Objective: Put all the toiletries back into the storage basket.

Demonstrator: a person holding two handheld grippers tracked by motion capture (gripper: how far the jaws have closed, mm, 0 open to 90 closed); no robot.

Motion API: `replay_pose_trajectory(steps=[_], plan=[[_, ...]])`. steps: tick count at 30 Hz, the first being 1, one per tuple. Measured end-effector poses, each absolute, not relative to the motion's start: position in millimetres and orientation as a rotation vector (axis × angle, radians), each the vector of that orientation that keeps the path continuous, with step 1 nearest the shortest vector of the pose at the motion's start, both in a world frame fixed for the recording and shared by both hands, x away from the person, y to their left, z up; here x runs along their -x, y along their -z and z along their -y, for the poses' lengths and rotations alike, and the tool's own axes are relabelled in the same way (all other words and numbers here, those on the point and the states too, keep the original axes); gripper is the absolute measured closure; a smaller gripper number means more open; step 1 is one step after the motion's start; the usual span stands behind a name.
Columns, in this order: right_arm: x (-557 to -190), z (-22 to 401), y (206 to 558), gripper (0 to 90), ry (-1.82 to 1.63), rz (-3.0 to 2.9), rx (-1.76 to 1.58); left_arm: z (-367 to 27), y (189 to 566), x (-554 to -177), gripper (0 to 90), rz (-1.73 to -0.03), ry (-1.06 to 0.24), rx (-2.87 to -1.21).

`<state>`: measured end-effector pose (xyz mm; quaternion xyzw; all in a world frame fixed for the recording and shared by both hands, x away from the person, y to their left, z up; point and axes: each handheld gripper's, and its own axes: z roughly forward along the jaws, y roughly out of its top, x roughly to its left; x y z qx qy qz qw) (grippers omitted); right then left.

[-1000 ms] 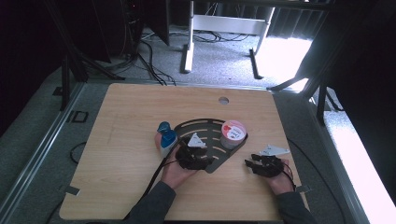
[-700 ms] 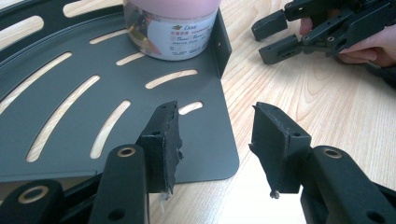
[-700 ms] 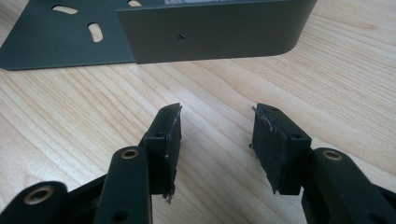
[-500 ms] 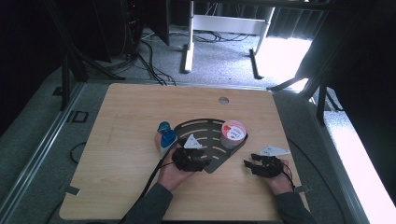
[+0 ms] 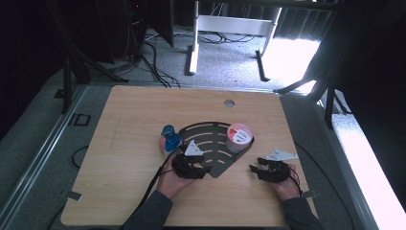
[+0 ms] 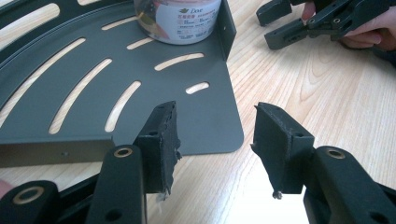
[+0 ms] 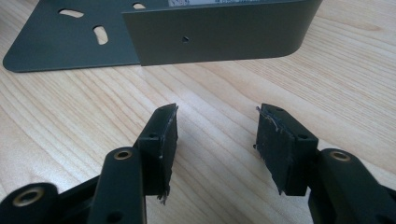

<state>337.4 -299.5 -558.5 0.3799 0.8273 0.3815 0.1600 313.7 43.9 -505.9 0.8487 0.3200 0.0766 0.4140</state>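
A dark grey slotted metal tray (image 5: 210, 139) lies flat on the wooden table (image 5: 124, 124). A white jar with a pink lid (image 5: 238, 136) stands in its right corner against the low wall. My left gripper (image 5: 205, 170) sits at the tray's near corner, open; its jaws have just opened a little further. In the left gripper view the tray's rounded corner (image 6: 196, 121) lies just beyond the left gripper (image 6: 215, 126), untouched, with the jar (image 6: 177, 21) farther back. My right gripper (image 5: 256, 166) rests on the wood right of the tray. The right gripper (image 7: 217, 128) has just been opening, with nothing between its pads, and faces the tray wall (image 7: 219, 32).
A blue object (image 5: 170, 139) stands just left of the tray, close to the left hand. A round hole (image 5: 229, 102) is in the table's far part. The other gripper (image 6: 299, 23) and its hand show at the top right of the left gripper view. Cables trail off the near edge.
The left hand and its gripper have shifted slightly at the tray's near corner. The right gripper, tray, jar and blue object stay where they were.
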Motion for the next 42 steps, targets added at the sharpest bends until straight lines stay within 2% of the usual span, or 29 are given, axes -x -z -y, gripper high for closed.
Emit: replay_pose_trajectory(steps=[42], plan=[[-336,297,559,45.2,-1.08,-2.367,-1.073,-92,493,-287,50.5,-0.852,-0.26,-2.184]])
